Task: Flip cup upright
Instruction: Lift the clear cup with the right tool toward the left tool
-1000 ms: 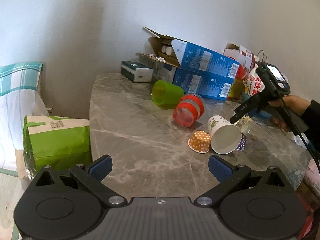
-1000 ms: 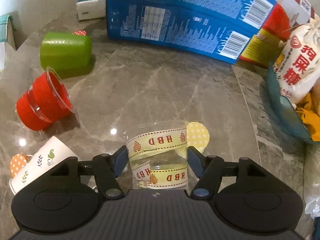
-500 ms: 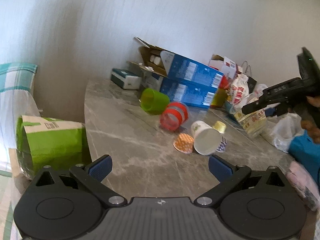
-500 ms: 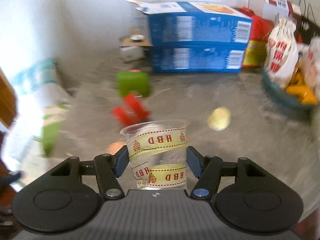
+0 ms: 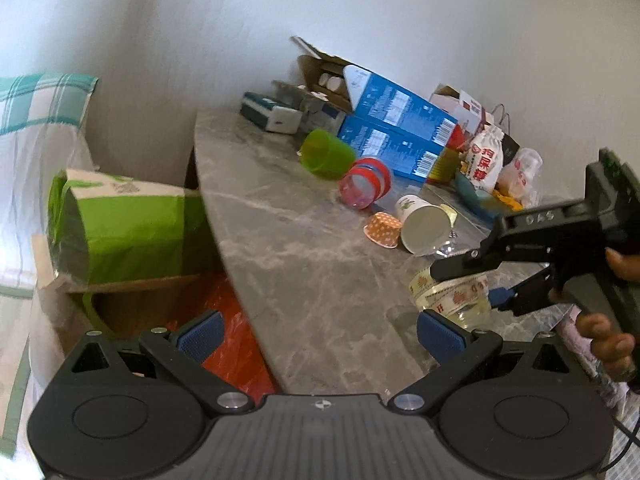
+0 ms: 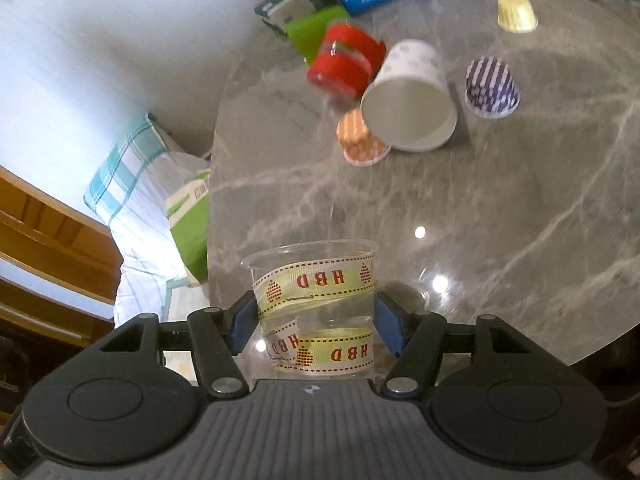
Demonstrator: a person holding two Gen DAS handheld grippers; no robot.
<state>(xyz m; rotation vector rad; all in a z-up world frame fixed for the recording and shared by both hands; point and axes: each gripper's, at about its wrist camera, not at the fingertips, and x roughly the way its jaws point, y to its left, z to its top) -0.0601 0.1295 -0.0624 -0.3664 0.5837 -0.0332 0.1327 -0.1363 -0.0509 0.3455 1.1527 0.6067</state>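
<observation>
Left gripper (image 5: 316, 330): released, jaws wide apart with nothing between them; hangs at the near edge of the tabletop (image 5: 304, 248), idle.
Right gripper (image 6: 316, 324): clenched on the clear cup (image 6: 316, 308), one blue pad on each side of its lower wall.
Clear cup: transparent plastic wrapped in yellow "HBD" ribbon; rim points away from the wrist camera, base toward the gripper body. In the left view it sits low over the near right part of the tabletop (image 5: 452, 298); whether the base touches cannot be told.
Paper cup (image 6: 408, 100): white, lying on its side, mouth toward the camera, mid-tabletop.
Orange liner (image 6: 360, 140): small dotted cup, touching the paper cup.
Purple liner (image 6: 492, 86): striped, just right of the paper cup.
Yellow liner (image 6: 517, 12): farther back, apart from the rest.
Red cup (image 6: 346, 62): on its side, behind the paper cup.
Green cup (image 5: 326, 154): on its side, behind the red one.
Blue boxes (image 5: 396, 132): stacked against the wall, at the far edge.
Progress: judged as grasp done and the cup turned with its mouth upward; left to do are setting it down, letting go, and likely the other tipped cups.
Change from a second ago: the right gripper has carried the cup from the tabletop's middle, near the yellow liner, toward the near edge; the left gripper's view has swung, its jaws unchanged.
</observation>
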